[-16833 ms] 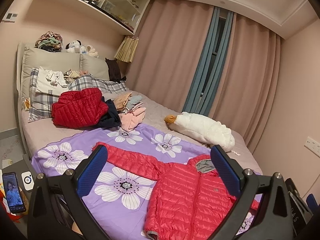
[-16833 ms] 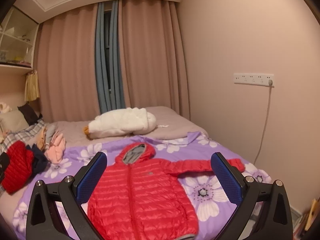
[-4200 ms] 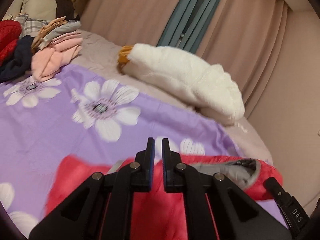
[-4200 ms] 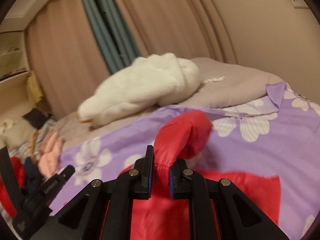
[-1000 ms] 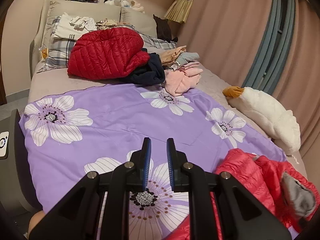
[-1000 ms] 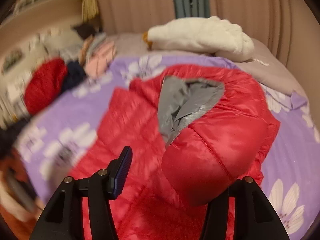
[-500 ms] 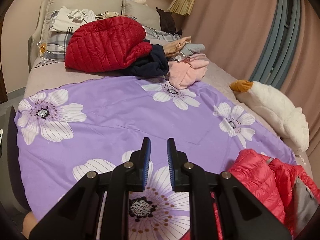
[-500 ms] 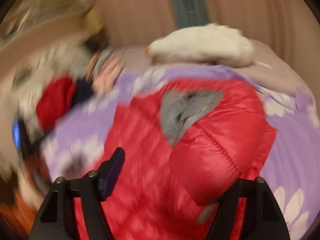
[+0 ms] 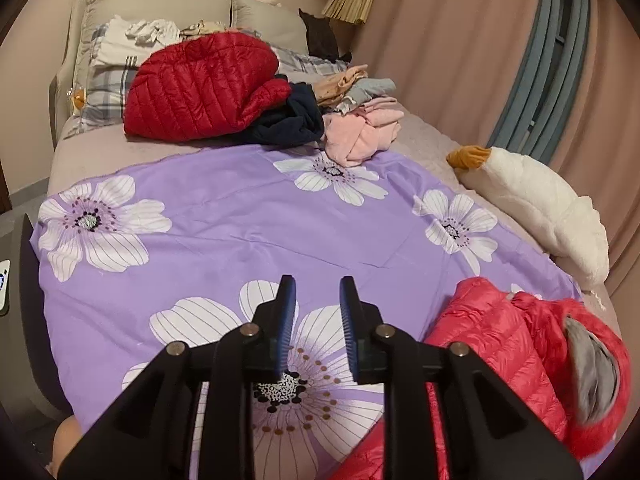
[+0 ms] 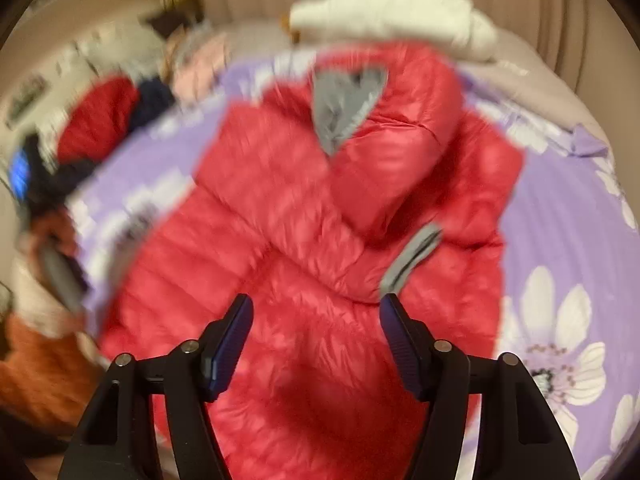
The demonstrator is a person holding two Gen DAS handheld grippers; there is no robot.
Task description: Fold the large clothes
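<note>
I am looking down the right gripper at the bright red quilted down jacket with grey lining, which is lying on the purple bedsheet printed with white flowers. Its sleeves are lying folded across its front, a grey cuff showing just beyond my right fingertip, and the grey-lined hood is sitting at the far end. These jaws are opening, standing well apart above the jacket's body with nothing pressed between the pads. This view is blurring, so finer detail escapes me.

My left gripper is hovering over bare sheet, with the jacket off to its right. Its jaws are opening too, a narrow gap between the blue pads, and nothing is in it.

Farther up the bed I am seeing a darker red puffer jacket heaped with navy and pink clothes, and a white plush goose along the curtain side.
</note>
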